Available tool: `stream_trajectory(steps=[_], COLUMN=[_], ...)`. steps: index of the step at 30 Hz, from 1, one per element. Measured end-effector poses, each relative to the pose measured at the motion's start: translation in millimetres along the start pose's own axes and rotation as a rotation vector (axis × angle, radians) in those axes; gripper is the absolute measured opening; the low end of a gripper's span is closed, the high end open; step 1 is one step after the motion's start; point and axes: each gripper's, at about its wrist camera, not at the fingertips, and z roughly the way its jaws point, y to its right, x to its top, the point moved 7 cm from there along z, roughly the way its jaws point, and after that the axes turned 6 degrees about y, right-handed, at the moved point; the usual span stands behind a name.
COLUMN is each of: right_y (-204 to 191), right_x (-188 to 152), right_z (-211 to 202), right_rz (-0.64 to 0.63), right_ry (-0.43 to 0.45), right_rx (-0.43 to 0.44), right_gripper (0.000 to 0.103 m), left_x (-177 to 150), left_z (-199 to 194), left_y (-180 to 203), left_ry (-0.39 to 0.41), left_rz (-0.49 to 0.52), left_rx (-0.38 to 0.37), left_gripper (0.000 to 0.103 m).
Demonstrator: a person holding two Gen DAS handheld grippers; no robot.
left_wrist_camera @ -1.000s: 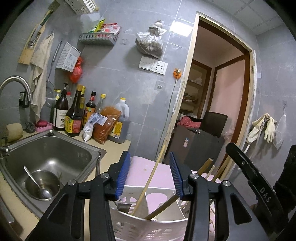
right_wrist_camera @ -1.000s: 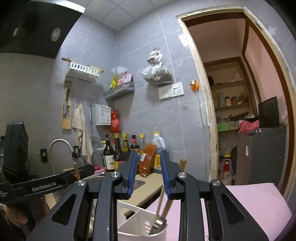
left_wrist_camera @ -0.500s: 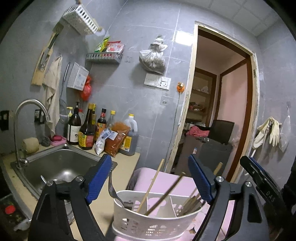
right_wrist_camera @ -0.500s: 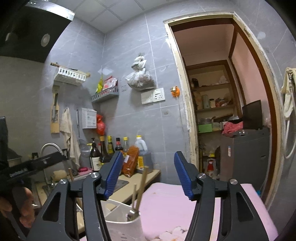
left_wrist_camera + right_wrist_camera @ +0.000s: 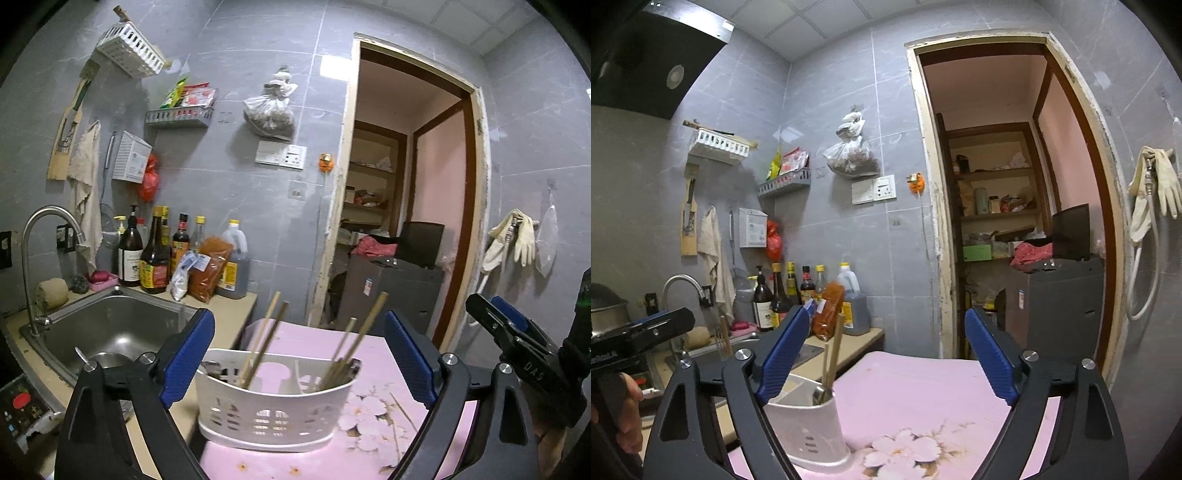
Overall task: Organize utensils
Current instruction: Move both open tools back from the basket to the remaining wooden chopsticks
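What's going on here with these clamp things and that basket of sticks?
A person is tidying kitchen utensils using a hand-held gripper in each hand. Right now both are open and empty: the left hand-held gripper frames the white perforated plastic utensil caddy, and the right hand-held gripper hovers beside it. The caddy stands on a pink flowered tabletop, with wooden chopsticks leaning in its compartments and some metal cutlery tucked in one end. Next to it is a steel sink.

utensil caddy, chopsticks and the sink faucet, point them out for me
utensil caddy [image 5: 273, 413], left wrist view, on its white slotted front wall
chopsticks [image 5: 264, 341], left wrist view, mid-shaft of the left pair
sink faucet [image 5: 48, 214], left wrist view, top of its curved neck
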Motion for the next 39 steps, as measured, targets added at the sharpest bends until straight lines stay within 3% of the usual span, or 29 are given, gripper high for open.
stream_trajectory(steps=[10,19,24,33,39], right_y=[24,55,75,101,111], right_x=[2,-15,-34,-83,-119], right_z=[-19,-37,-41,-37,-31], right_rz=[-0.016,-0.044,-0.051,-0.045,-0.021], right_ry=[-0.010,-0.069,-0.141,-0.337,-0.484], right_rx=[-0.051,-0.117,-0.148,-0.147,-0.121], right_gripper=[0.097,0.100,0.100,0.099,0.088], left_x=[3,-27,-57,-129,-166], left_z=[-7,2,16,47,63], left_y=[37,64,78,96,104], left_ry=[0.002,-0.082,-0.180,-0.452,-0.603], left_rz=[0.031,0.027,0.033,0.064,0.101], left_rx=[-0.077,-0.147,-0.190,-0.256,-0.279], left_gripper=[0.091,0.091,0.091,0.090,0.090])
